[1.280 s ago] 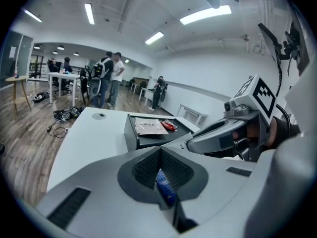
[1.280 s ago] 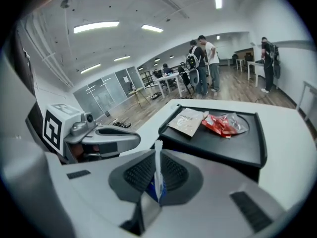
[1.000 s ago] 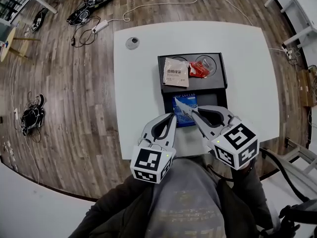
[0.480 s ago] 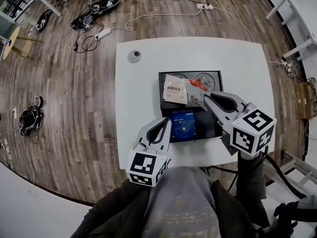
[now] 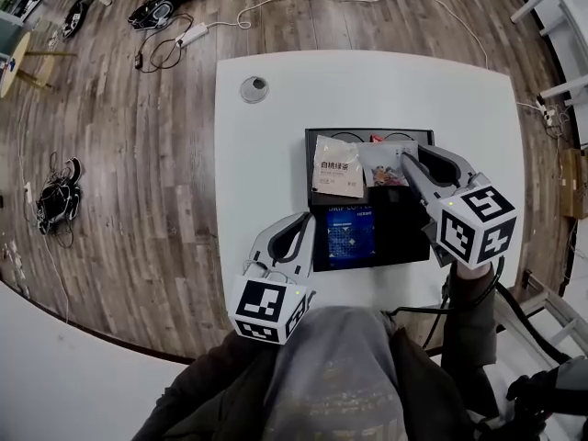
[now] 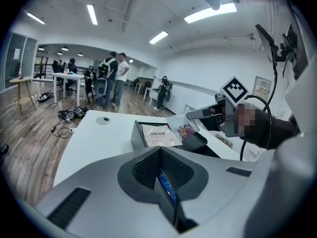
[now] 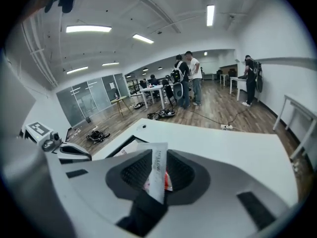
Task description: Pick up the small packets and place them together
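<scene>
Now right gripper [image 5: 405, 158] jaws just opening, packet [image 7: 157, 167] between.

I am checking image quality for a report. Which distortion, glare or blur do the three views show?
Head view: the wide lens bows the table edges; light is even, shadows faint. Left gripper view: the ceiling lamp burns out white, corners go dark. Right gripper view: dark corners too, the lamp strip glares, the wooden floor stays sharp.
</scene>
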`<act>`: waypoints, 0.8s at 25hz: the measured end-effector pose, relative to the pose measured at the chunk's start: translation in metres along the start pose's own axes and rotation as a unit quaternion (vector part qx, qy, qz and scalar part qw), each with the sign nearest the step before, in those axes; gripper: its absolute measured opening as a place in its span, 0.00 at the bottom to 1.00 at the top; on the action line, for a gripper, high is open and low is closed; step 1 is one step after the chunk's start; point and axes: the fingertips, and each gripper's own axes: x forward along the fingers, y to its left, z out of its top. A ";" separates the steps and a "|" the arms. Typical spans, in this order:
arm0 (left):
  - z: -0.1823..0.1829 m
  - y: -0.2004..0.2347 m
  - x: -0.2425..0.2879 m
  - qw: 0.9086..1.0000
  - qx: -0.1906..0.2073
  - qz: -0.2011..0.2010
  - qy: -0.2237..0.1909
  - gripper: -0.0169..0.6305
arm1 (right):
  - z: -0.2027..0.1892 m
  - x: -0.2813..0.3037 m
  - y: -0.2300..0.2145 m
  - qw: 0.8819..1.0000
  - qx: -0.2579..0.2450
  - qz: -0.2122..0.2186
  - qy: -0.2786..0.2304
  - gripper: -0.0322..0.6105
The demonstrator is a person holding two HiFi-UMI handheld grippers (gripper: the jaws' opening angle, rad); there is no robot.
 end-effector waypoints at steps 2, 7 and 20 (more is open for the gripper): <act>-0.001 0.003 0.002 1.000 -0.002 -0.002 0.003 0.03 | 0.001 0.003 -0.002 1.000 0.006 -0.011 -0.005 0.18; -0.006 0.006 0.002 1.000 -0.004 -0.004 0.005 0.03 | 0.000 0.002 -0.014 0.998 0.016 -0.058 -0.020 0.20; -0.008 0.001 -0.009 1.000 0.003 -0.008 -0.003 0.03 | 0.013 -0.020 -0.018 0.992 0.000 -0.112 -0.062 0.20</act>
